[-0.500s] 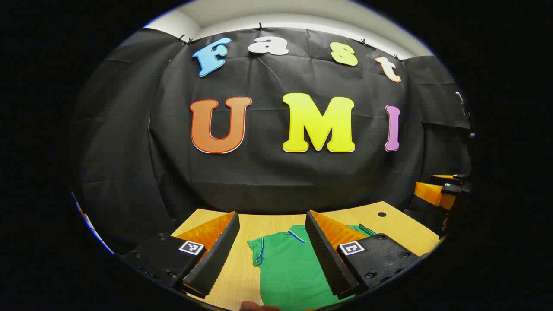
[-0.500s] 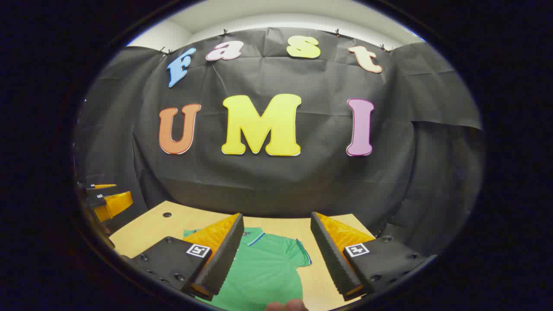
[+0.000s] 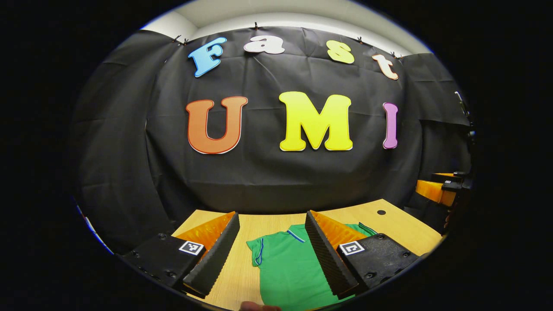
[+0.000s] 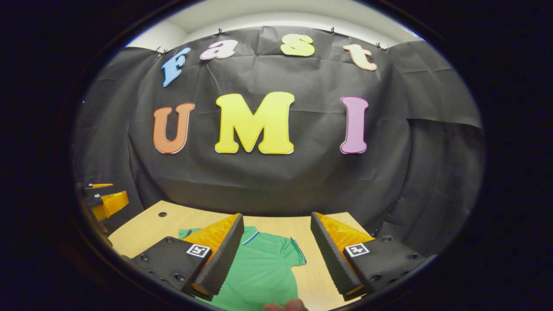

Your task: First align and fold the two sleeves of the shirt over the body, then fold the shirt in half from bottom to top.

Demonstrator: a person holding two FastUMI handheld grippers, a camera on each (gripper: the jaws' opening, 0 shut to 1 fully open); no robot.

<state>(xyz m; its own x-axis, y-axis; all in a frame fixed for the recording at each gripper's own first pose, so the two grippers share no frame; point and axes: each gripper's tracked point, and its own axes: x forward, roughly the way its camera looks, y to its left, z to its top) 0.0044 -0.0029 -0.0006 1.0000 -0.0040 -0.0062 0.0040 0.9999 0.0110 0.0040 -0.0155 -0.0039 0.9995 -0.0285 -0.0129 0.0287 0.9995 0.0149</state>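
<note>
Sleeves first — my left gripper (image 3: 271,242) and right gripper (image 4: 276,242) hover spread above the flat shirt (image 3: 289,268), and must descend.

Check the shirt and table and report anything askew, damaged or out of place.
Nothing stands out. The green shirt lies flat on the wooden table, sleeves spread and unfolded. The left hand-held gripper and right hand-held gripper are both open above it, touching nothing.

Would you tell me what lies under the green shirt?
The green shirt lies flat on the wooden table, spread open. Whatever sits beneath the fabric itself is covered and cannot be seen.
</note>
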